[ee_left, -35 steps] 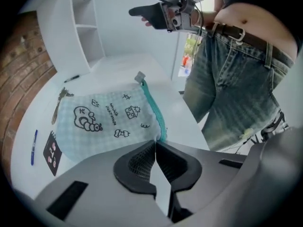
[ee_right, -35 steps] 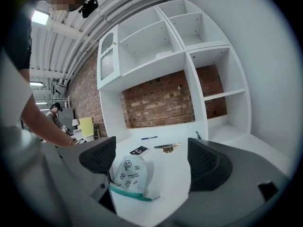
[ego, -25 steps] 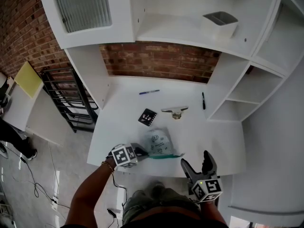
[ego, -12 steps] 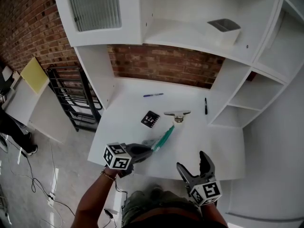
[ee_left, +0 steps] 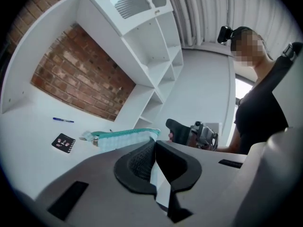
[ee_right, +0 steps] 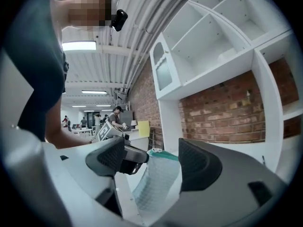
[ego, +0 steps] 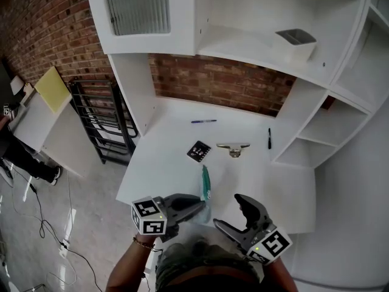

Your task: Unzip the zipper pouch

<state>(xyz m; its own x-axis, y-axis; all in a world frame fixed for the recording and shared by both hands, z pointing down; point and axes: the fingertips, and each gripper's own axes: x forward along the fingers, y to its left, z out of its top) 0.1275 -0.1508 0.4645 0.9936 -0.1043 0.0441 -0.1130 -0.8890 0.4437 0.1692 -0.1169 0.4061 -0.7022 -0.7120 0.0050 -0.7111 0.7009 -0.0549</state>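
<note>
Above the tabletop's (ego: 170,163) front edge, the left tongs (ego: 202,203) are clamped on the soft, ribbed, see-through pouch (ee_left: 124,139) with a teal zipper (ego: 205,180). The right tongs (ego: 233,213) have just been closing. Their jaws are apart, with the pouch in the gap, untouched.

Head view: the camera sits above the person and faces steeply down on the desk (ego: 170,163), shelves (ego: 255,41) and brick wall (ego: 219,81) from well off. The left tongs (ego: 202,203) and right tongs (ego: 228,212) lie at its lower edge.

Left gripper view: mounted close behind the left tongs, level, facing across the desk toward the shelves.

Right gripper view: mounted close behind the right tongs, whose jaws have just been closing and stand apart about the pouch (ee_right: 158,178). It faces the brick wall and the room beyond.

All three views share the pouch, desk and wall. Each gripper view catches the other tongs.
</note>
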